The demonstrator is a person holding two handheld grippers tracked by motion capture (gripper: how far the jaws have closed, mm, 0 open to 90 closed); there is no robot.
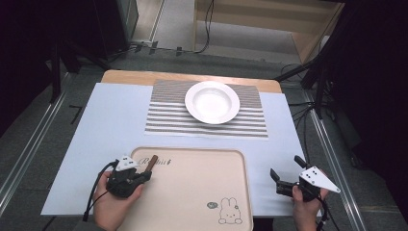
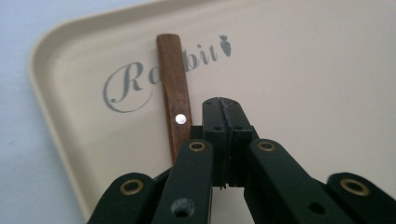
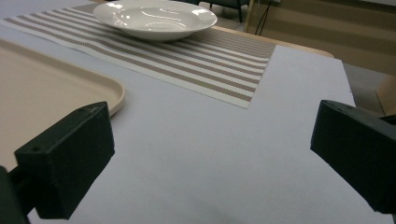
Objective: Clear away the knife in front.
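Left gripper (image 1: pixel 144 176) is sitting at the tray's (image 1: pixel 192 211) left edge, jaws pressed together, nothing between them. Wooden handle (image 2: pixel 173 88) is lying on the tray just beside its tips. Right gripper (image 1: pixel 284 173) is hovering right of the tray, jaws spread wide, holding nothing.

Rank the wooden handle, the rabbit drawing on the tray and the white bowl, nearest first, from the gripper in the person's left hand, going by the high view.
From the left gripper:
1. Wooden handle, right beside its jaws, at the tray's near-left corner.
2. Rabbit drawing, across the tray at its near-right corner.
3. White bowl, far side, on the striped mat.
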